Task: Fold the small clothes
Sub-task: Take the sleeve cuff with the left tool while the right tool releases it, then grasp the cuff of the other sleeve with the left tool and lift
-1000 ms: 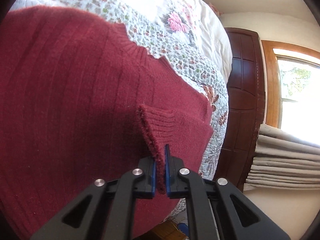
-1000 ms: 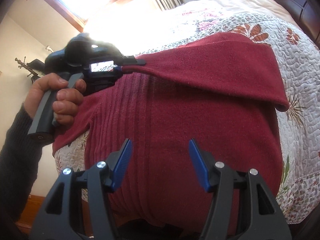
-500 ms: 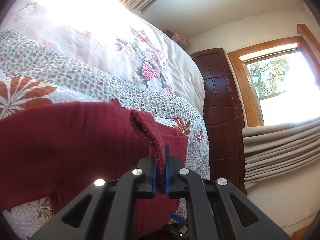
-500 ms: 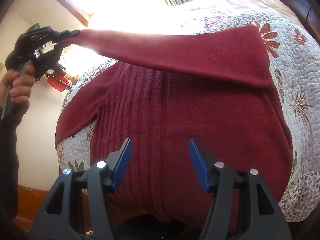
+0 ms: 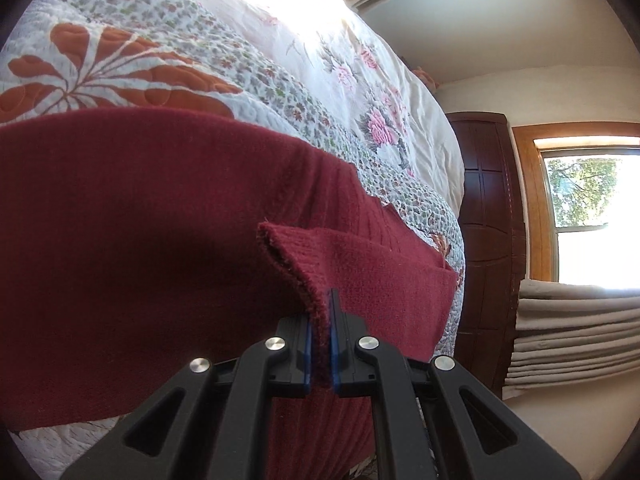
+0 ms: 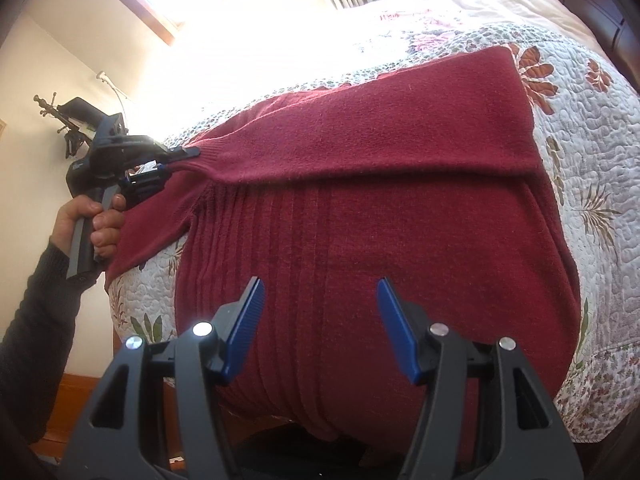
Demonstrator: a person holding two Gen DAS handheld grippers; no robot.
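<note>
- left gripper point(image 5: 320, 344) is clamped on the ribbed cuff point(image 5: 296, 264) of the sweater's sleeve; the blue pads point(image 5: 333, 344) pinch the knit at bottom centre of the left wrist view.
- the cuff edge flares open just above the pads, with the frayed rim facing the camera.
- the dark red sweater point(image 6: 360, 240) lies spread on the quilted bedspread point(image 6: 592, 160) and fills the centre of the right wrist view, vertical ribs running toward my right tool.
- the sleeve point(image 6: 360, 136) is folded across the upper part of the body, a wide band from right of frame to centre left, tapering to the cuff.
- in the right wrist view, the left gripper point(image 6: 188, 156) sits at mid left, cuff between its fingers and held off the bed; my hand point(image 6: 96, 220) wraps the handle, dark sleeve below it.
- the other sleeve lies flat under the held one, running out toward the left edge of the bedspread.
- right gripper point(image 6: 320, 320) is spread wide with nothing between the blue pads point(image 6: 248, 320); it hovers over the lower part of the sweater body at bottom centre. can't tell if it touches the fabric.
- bedspread: white with orange leaf print and a small floral border; a pale floral duvet point(image 5: 360, 80) lies past it at the top.
- background: dark wood panel point(image 5: 488, 220) and a window point(image 5: 592, 216) at right of the left wrist view.
</note>
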